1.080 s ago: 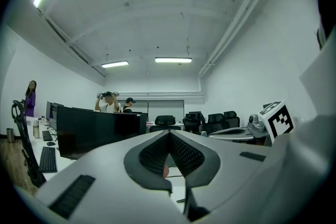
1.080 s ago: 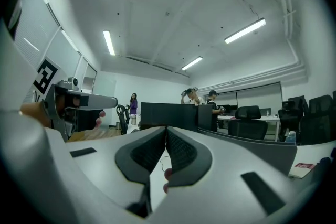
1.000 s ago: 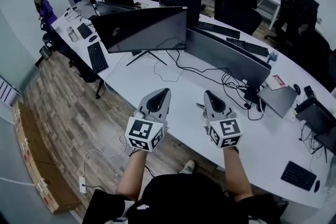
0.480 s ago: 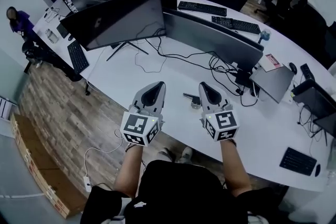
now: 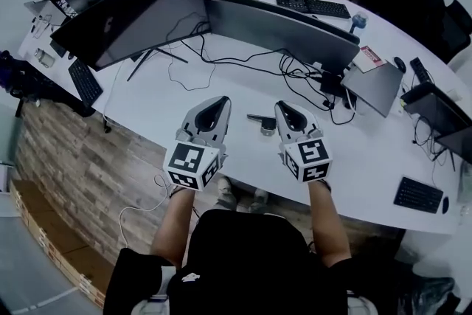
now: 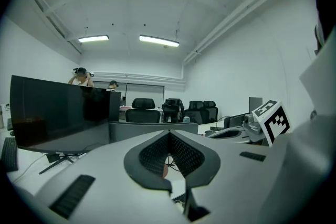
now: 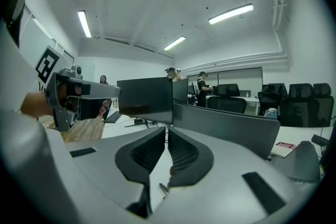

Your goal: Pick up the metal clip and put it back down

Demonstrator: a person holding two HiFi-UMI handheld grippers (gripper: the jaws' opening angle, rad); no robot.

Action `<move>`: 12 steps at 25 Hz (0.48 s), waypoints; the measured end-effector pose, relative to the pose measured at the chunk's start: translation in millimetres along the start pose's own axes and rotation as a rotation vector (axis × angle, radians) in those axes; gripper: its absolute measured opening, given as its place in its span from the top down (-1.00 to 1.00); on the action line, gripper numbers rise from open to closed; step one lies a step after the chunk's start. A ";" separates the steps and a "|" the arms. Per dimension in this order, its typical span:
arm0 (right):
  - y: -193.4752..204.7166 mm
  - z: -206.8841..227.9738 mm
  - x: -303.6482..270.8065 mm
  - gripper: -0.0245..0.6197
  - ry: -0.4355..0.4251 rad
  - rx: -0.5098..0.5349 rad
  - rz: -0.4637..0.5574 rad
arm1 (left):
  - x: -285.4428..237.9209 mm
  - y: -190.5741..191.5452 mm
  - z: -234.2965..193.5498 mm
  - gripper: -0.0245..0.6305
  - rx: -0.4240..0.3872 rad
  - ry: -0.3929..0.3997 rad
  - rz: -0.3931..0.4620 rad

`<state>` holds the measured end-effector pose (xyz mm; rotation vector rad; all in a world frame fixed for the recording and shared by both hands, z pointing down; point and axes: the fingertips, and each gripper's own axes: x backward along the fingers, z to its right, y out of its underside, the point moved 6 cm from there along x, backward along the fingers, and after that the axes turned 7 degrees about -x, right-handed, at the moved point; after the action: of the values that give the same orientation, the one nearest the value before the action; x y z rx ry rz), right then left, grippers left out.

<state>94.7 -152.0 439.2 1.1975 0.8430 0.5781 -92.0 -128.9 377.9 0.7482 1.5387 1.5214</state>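
The metal clip [image 5: 262,122] is a small dark-grey piece lying on the white desk [image 5: 221,81], in the gap between my two grippers and nearer the right one. My left gripper [image 5: 218,101] hangs over the desk's near part to the clip's left, its jaws together with nothing in them [image 6: 169,134]. My right gripper [image 5: 283,107] sits just right of the clip, its tips level with it, jaws closed and empty [image 7: 167,128]. Neither gripper touches the clip. A small metal bit [image 7: 164,187] shows low between the right jaws.
Two large dark monitors [image 5: 140,15] [image 5: 287,22] stand behind the clip, with black cables [image 5: 295,74] trailing across the desk. A closed laptop [image 5: 376,88] lies right, keyboards [image 5: 419,194] [image 5: 85,81] at both ends. The desk's near edge runs just under my hands. People stand far back [image 7: 202,86].
Both grippers have come down and forward over the desk, both still shut. The clip now lies between them, close to the right gripper's tip.
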 end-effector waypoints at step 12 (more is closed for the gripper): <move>63.2 2.1 -39.3 0.84 0.095 0.044 -0.238 | -12.4 33.9 -43.1 0.89 0.060 0.090 -0.051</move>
<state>76.4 -165.7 510.0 1.0960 1.0670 0.4261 -128.0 -157.8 410.1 0.6772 1.6642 1.4951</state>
